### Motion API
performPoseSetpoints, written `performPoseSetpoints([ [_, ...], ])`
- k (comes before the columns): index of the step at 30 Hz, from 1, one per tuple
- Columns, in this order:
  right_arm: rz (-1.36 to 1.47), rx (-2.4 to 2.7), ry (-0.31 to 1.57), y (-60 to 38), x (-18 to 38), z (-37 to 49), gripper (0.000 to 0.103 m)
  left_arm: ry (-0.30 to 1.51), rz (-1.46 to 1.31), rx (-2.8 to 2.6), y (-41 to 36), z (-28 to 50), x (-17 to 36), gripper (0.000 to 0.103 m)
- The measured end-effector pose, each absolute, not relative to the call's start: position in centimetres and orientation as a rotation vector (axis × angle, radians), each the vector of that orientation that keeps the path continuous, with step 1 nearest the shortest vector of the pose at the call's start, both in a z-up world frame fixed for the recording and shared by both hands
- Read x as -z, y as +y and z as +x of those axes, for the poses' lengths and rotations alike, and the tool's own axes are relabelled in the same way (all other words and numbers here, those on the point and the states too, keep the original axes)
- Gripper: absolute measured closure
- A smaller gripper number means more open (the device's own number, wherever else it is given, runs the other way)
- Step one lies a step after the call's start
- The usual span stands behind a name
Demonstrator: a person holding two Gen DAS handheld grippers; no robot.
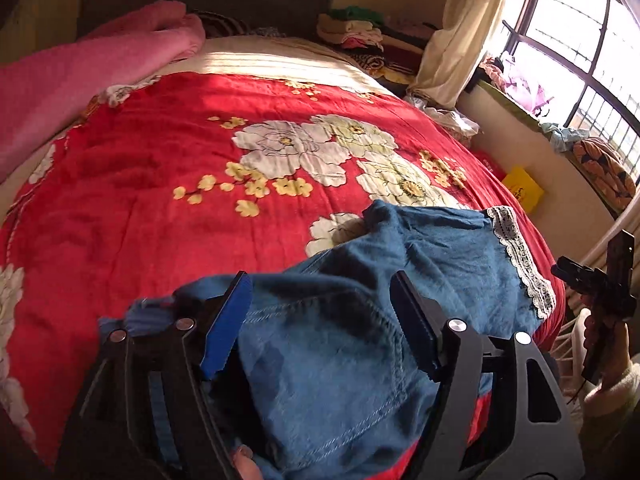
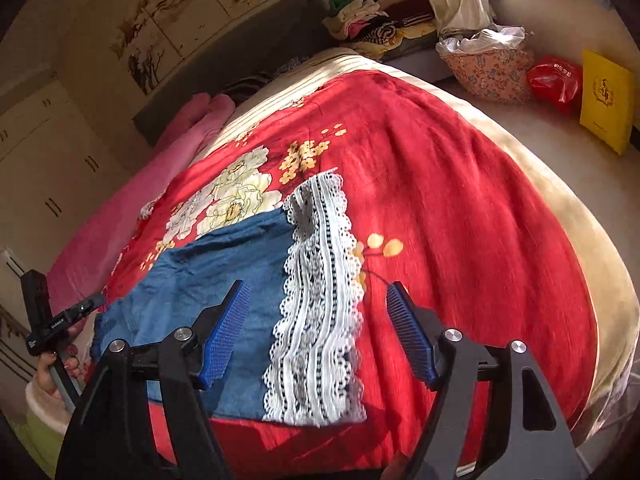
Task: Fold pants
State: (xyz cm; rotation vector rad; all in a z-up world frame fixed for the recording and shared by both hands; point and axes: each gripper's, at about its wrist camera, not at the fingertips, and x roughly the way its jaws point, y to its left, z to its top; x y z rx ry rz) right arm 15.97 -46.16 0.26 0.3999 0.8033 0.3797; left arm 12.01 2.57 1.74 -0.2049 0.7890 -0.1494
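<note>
pants: blue denim pants (image 1: 344,320) lie at the near edge of the bed, on the red floral blanket (image 1: 168,184). Fabric is bunched and wrinkled under my left tool, flatter toward the hem.
hem: white lace trim (image 2: 316,300) runs along the leg end; in the right wrist view it lies flat on the blanket, with the denim (image 2: 224,264) spreading to its left.
left gripper: my left gripper (image 1: 320,320) sits low over the stitched, seamed part of the pants, jaws spread wide with denim between them. Blue pads (image 1: 228,320) are not pressing on the cloth; nothing clamped.
right gripper: my right gripper (image 2: 318,332) hangs above the lace hem, jaws wide apart, lace and red blanket visible between them. Whether it touches the cloth, I cannot tell.
cross views: the right tool shows at the right edge of the left wrist view; the left tool shows at the left edge of the right wrist view, just beside the pants.
bed: pink rolled blanket (image 1: 80,72) lies along the far left side, well apart from the pants.
floor: yellow box (image 2: 606,100) and red bag (image 2: 554,80) stand beside the bed.
</note>
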Motion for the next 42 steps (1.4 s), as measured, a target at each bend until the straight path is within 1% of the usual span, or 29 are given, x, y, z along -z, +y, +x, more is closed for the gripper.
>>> performPoseSetpoints([
  [3, 0.428, -0.354, 0.830, -46.7, 1.0, 13.8, 0.033, 0.786, -0.191, 0.082, 4.5, 8.5, -1.6, 0.032],
  [5, 0.460, -0.359, 0.861, -46.7, 2.0, 13.3, 0.033, 0.805, -0.214, 0.050, 5.9, 6.9, -0.9, 0.030],
  [10, 0.492, -0.364, 0.911, -45.7, 3.7, 13.8, 0.032, 0.856, -0.368, 0.000, 8.5, 4.6, 1.4, 0.027],
  [16, 0.480, -0.345, 0.928, -44.7, 3.8, 14.1, 0.032, 0.887, -0.525, -0.006, 9.8, 5.8, 3.1, 0.026],
  [17, 0.469, -0.340, 0.928, -44.5, 3.7, 14.1, 0.032, 0.891, -0.528, -0.005, 9.7, 6.1, 3.1, 0.028],
  [18, 0.459, -0.332, 0.929, -44.3, 3.7, 14.2, 0.032, 0.886, -0.512, -0.021, 9.5, 6.4, 3.1, 0.033],
  [19, 0.449, -0.325, 0.930, -44.1, 3.7, 14.2, 0.032, 0.884, -0.497, -0.052, 9.6, 6.6, 3.1, 0.060],
  [20, 0.438, -0.319, 0.931, -43.9, 3.7, 14.2, 0.032, 0.881, -0.494, -0.071, 9.9, 6.8, 3.1, 0.071],
  [23, 0.418, -0.310, 0.931, -43.7, 3.8, 14.3, 0.032, 0.862, -0.501, -0.044, 11.2, 6.2, 1.8, 0.079],
  [26, 0.426, -0.309, 0.930, -43.9, 3.9, 14.4, 0.032, 0.821, -0.436, -0.106, 12.2, 4.6, 0.5, 0.080],
  [28, 0.427, -0.308, 0.930, -44.0, 3.9, 14.4, 0.032, 0.843, -0.443, -0.101, 12.7, 4.4, 1.2, 0.080],
  [30, 0.422, -0.303, 0.933, -44.0, 4.0, 14.5, 0.032, 0.893, -0.453, -0.090, 12.8, 5.1, 3.3, 0.078],
  [33, 0.418, -0.301, 0.934, -43.9, 3.9, 14.5, 0.032, 0.870, -0.530, -0.079, 13.6, 5.2, 4.7, 0.071],
  [34, 0.423, -0.306, 0.933, -44.0, 3.9, 14.4, 0.032, 0.859, -0.544, -0.076, 14.0, 5.1, 4.7, 0.063],
  [35, 0.436, -0.316, 0.932, -44.2, 3.8, 14.3, 0.032, 0.857, -0.554, -0.082, 14.2, 5.0, 4.6, 0.049],
  [36, 0.458, -0.326, 0.926, -44.5, 3.7, 14.1, 0.032, 0.850, -0.581, -0.072, 14.6, 4.7, 4.4, 0.043],
  [38, 0.515, -0.344, 0.915, -45.4, 3.6, 13.4, 0.032, 0.821, -0.645, -0.025, 15.1, 3.7, 3.8, 0.022],
  [39, 0.551, -0.349, 0.913, -45.8, 3.7, 13.2, 0.032, 0.817, -0.652, -0.020, 15.1, 3.4, 3.7, 0.019],
  [42, 0.625, -0.379, 0.915, -46.4, 4.0, 12.5, 0.032, 0.837, -0.651, -0.005, 14.2, 2.8, 3.7, 0.018],
])
